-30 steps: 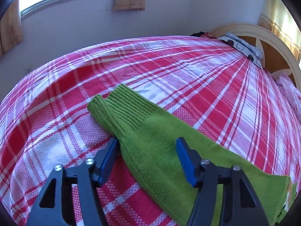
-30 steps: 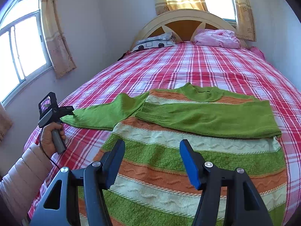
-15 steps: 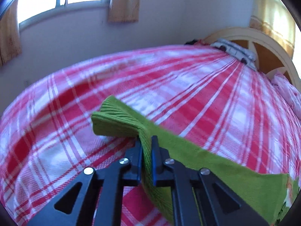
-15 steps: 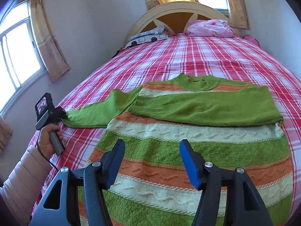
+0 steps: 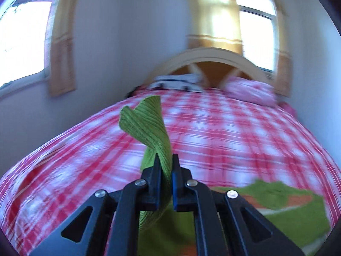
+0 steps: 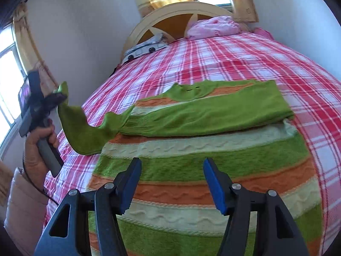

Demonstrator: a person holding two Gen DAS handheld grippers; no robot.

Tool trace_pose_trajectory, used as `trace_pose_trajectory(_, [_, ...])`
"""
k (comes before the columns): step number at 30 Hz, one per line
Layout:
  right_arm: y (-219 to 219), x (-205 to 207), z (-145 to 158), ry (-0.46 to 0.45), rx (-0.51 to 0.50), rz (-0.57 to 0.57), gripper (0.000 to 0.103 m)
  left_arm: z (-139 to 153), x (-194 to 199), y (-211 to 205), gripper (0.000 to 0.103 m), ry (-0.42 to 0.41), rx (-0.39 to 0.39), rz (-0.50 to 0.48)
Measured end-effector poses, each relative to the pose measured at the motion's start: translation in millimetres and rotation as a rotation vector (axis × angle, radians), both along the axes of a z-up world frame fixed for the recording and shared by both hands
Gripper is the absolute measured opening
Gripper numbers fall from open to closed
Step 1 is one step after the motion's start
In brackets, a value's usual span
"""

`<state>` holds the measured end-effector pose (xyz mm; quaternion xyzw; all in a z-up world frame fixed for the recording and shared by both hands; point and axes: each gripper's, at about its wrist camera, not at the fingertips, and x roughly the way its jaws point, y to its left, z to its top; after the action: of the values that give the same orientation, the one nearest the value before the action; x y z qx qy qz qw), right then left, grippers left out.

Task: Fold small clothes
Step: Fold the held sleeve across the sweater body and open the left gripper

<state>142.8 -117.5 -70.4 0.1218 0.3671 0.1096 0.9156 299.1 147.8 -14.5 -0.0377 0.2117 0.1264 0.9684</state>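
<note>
Two grippers are at work over a striped sweater (image 6: 204, 170) spread flat on the plaid bed (image 6: 245, 59). Nearest, the right gripper (image 6: 172, 183) hovers above the sweater's lower stripes with its jaws wide apart and nothing between them. One green sleeve (image 6: 213, 115) already lies folded across the chest. At the bed's left side, the left gripper (image 5: 164, 166) has its jaws clamped on the other sleeve (image 5: 149, 128) near the ribbed cuff, which is raised off the bed and twists upward past the fingertips. Farther back sit a pink pillow (image 6: 213, 26) and the headboard (image 6: 177, 15).

Judging from this, the lifted sleeve is meant to cross over the body. The pinch is narrow and close to the cuff, so the knit could slip out mid-swing, or the twist could land as a bunched roll rather than a flat layer. With the right gripper pinning nothing, dragging the sleeve may also tug the shoulder and disturb the sleeve already folded.

Only the right wrist view shows the whole garment, the slack sleeve sagging from shoulder to grip, and the person's hand (image 6: 40, 145). Only the left wrist view, though blurred, shows fabric actually caught between the jaws.
</note>
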Motion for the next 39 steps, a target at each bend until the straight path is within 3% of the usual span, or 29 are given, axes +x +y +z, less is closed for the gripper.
trace_pose_trajectory(6, [-40.0, -1.9, -2.4, 0.005, 0.021, -0.082, 0.062, -24.9, 10.8, -106.4, 0.008, 0.045, 0.043, -0.195])
trace_pose_trajectory(11, [-76.0, -10.5, -4.0, 0.004, 0.013, -0.154, 0.062, -52.8, 15.3, -172.9, 0.008, 0.112, 0.062, -0.3])
trace_pose_trajectory(21, [-129.9, -14.7, -17.5, 0.038, 0.032, -0.268, 0.062, -83.4, 7.8, -238.6, 0.011, 0.247, 0.13, -0.42])
trace_pose_trajectory(23, [-132.7, -16.0, -19.3, 0.048, 0.038, -0.277, 0.062, -88.5, 7.1, -242.3, 0.016, 0.297, 0.128, -0.475])
trace_pose_trajectory(25, [-136.4, -16.1, -19.3, 0.051, 0.05, -0.284, 0.062, -92.6, 0.8, -246.8, 0.037, 0.34, 0.142, -0.523])
trace_pose_trajectory(27, [-140.0, -17.6, -17.5, 0.05, 0.055, -0.297, 0.062, -91.6, -13.1, -249.3, 0.075, 0.349, 0.172, -0.551])
trace_pose_trajectory(29, [-144.2, -18.8, -13.8, 0.043, 0.056, -0.305, 0.062, -85.8, -34.1, -239.0, 0.081, 0.322, 0.163, -0.567])
trace_pose_trajectory(32, [-148.8, -20.9, -3.4, 0.009, 0.027, -0.319, 0.062, -81.0, -55.5, -205.3, 0.081, 0.324, 0.084, -0.549])
trace_pose_trajectory(36, [-147.7, -5.2, 19.1, -0.05, -0.055, -0.308, 0.062, -79.5, -53.3, -151.8, 0.081, 0.335, 0.024, -0.394])
trace_pose_trajectory(39, [-125.6, 28.2, 33.6, -0.085, -0.128, -0.226, 0.056, -81.3, -44.3, -122.5, 0.081, 0.336, 0.027, -0.265])
